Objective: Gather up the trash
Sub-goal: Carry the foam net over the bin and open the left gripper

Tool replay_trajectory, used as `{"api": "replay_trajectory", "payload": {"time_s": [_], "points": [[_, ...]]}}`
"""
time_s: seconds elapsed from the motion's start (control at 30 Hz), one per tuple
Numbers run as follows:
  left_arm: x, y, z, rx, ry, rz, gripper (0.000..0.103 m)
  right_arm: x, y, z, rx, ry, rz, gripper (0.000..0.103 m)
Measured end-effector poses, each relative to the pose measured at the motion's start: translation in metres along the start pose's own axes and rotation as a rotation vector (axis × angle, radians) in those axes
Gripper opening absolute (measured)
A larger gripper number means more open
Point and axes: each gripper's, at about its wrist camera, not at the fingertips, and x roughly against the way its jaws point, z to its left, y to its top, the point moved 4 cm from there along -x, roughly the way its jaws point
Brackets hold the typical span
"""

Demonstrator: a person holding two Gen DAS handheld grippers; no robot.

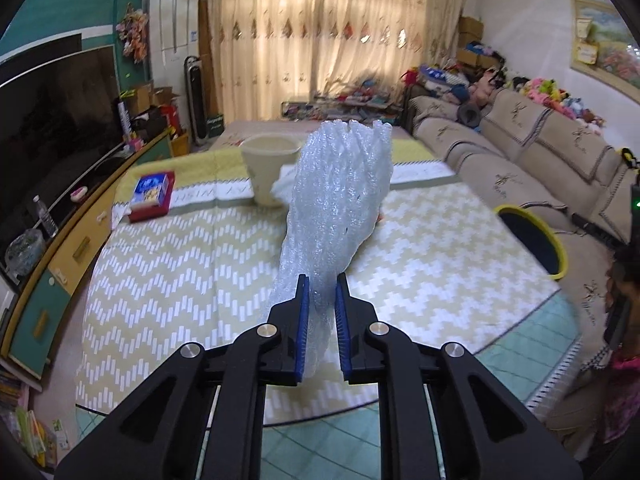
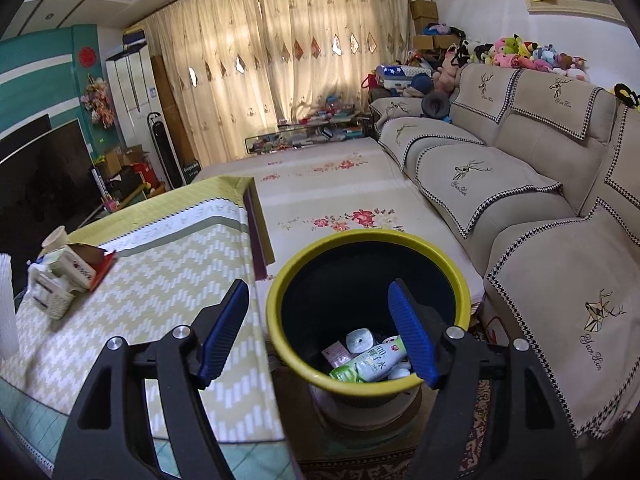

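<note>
Left wrist view: left gripper (image 1: 321, 288) with black arms and blue ribbed pads, jaws nearly together, pinching the lower end of a white foam mesh fruit sleeve (image 1: 338, 196). Sleeve stands up and away from the jaws, lifted above the table covered with a yellow-and-white zigzag cloth (image 1: 200, 280). Behind the sleeve, a cream paper cup (image 1: 269, 168) upright on the cloth, white crumpled tissue (image 1: 285, 184) just beside it, partly hidden by the sleeve. Far left of the table: blue-and-white box lying on a red flat box (image 1: 152, 196). Round bin with yellow rim and dark inside (image 1: 536, 236) at the right past the table edge, near the beige sofa (image 1: 520, 152).

Right wrist view: right gripper (image 2: 320, 332), jaws spread wide, nothing between the pads. It hangs above the yellow-rimmed bin (image 2: 280, 320), which sits on the floor between table and sofa (image 2: 540, 200). In the bin: a green-and-white tube (image 2: 370, 366), a pink packet (image 2: 338, 354), a round white piece (image 2: 359, 339). White sleeve (image 2: 8, 300) shows at the far left edge over the zigzag cloth (image 2: 168, 280). Paper cup (image 2: 54, 238) and small white boxes (image 2: 68, 272) at the table's far left corner.
</note>
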Motion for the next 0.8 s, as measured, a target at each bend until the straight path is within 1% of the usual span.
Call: {"api": "replay_trajectory", "payload": {"time_s": [0.17,0.33,0.53,0.73,0.8], "points": [[0.018,0.013,-0.026,-0.037,-0.06,-0.032,0.013,0.021,-0.005,0.0,0.006,-0.012,-0.024,0.069],[0.015,0.03,-0.067,-0.11,-0.117,-0.047,0.013,0.035,-0.011,-0.006,0.011,-0.052,-0.038,0.071],[-0.012,0.055,-0.125,-0.184,-0.22,-0.043,0.013,0.041,-0.02,-0.021,-0.01,-0.086,-0.03,0.072],[-0.058,0.077,-0.2,-0.255,-0.362,0.011,0.013,0.044,-0.023,-0.041,-0.032,-0.118,-0.033,0.072],[-0.073,0.083,-0.225,-0.288,-0.384,0.02,0.013,0.046,-0.024,-0.049,-0.049,-0.127,-0.036,0.072]]}}
